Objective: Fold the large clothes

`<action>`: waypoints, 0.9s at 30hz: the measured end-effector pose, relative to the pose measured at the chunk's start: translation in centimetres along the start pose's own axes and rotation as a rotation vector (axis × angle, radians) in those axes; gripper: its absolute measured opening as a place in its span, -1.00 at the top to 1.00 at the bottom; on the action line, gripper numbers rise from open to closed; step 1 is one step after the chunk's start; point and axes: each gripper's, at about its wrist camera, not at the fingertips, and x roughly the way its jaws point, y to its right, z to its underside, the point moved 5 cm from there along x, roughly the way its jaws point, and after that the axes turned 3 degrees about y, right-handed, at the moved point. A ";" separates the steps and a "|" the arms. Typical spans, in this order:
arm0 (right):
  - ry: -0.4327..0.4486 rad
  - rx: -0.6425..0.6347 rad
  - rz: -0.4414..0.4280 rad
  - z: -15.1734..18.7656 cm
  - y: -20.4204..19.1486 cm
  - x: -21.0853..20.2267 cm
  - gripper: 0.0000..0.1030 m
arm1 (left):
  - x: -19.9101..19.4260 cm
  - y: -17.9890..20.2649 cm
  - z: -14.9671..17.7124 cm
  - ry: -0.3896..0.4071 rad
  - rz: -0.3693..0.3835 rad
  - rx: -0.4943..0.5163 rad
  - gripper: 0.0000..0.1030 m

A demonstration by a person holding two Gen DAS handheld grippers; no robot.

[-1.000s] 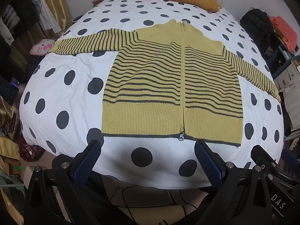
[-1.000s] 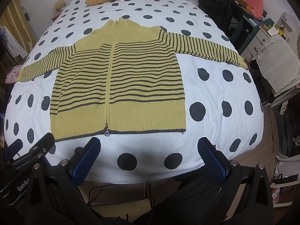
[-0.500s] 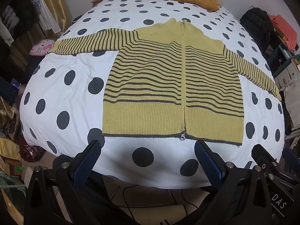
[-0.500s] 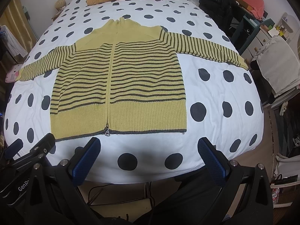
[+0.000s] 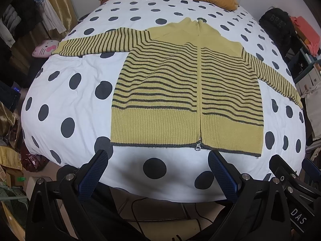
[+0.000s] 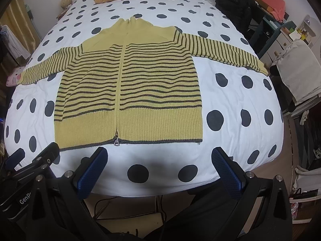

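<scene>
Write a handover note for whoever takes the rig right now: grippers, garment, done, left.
Left gripper: open, empty, hovering short of the hem at the bed's near edge.
Right gripper: open, empty, same height, beside the left.
Striped zip cardigan: flat, front up, zipped, on the polka-dot duvet; both sleeves spread outward, hem nearest you, zipper pull at the hem.
Done: garment laid out; no fold made.
Left: all folding. Probably sleeves in first, then the body.
</scene>
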 end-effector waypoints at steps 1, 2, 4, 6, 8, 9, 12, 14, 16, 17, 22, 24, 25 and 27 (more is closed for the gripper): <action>-0.003 -0.001 0.000 0.0 -0.1 0.1 -1.00 | 0.1 0.0 0.0 -0.001 0.000 0.000 -0.94; -0.005 -0.001 0.000 -0.1 -0.1 0.2 -1.00 | 0.2 -0.1 0.0 -0.004 -0.001 0.000 -0.94; -0.009 -0.004 0.001 -0.2 -0.2 0.4 -1.00 | 0.5 -0.2 -0.1 -0.008 -0.001 -0.001 -0.94; -0.014 -0.007 0.001 -0.4 -0.3 0.6 -1.00 | 0.9 -0.3 -0.3 -0.013 -0.001 0.000 -0.94; -0.020 -0.011 0.000 -0.5 -0.5 1.0 -1.00 | 1.5 -0.5 -0.4 -0.026 0.016 -0.002 -0.95; -0.023 -0.013 0.000 -0.6 -0.6 1.2 -1.00 | 1.9 -0.8 -0.6 -0.035 0.032 -0.006 -0.95; -0.032 -0.017 -0.001 -0.9 -0.8 2.1 -1.00 | 4.0 -3.2 -2.2 -0.049 0.090 -0.071 -0.95; -0.046 -0.019 0.006 -1.1 -0.9 3.0 -1.00 | 6.1 -6.6 -4.1 -0.048 0.087 -0.148 -0.95; -0.067 -0.024 0.020 -1.2 -1.1 4.3 -1.00 | 8.2 -10.4 -6.5 -0.026 0.081 -0.210 -0.95; -0.076 -0.025 0.024 -1.3 -1.2 4.9 -1.00 | 9.5 -12.8 -8.0 -0.015 0.076 -0.244 -0.95; -0.117 -0.036 0.053 -1.8 -2.2 8.5 -1.00 | 15.8 -25.1 -15.4 0.022 0.038 -0.413 -0.94; -0.141 -0.045 0.071 -2.1 -2.7 10.0 -1.00 | 17.8 -30.4 -18.8 0.082 0.062 -0.481 -0.94; -0.151 -0.049 0.078 -2.2 -3.0 10.8 -1.00 | 18.6 -32.7 -20.2 0.100 0.055 -0.509 -0.93; -0.174 -0.060 0.089 -2.5 -3.4 12.2 -1.00 | 20.0 -37.5 -23.3 0.153 0.027 -0.554 -0.93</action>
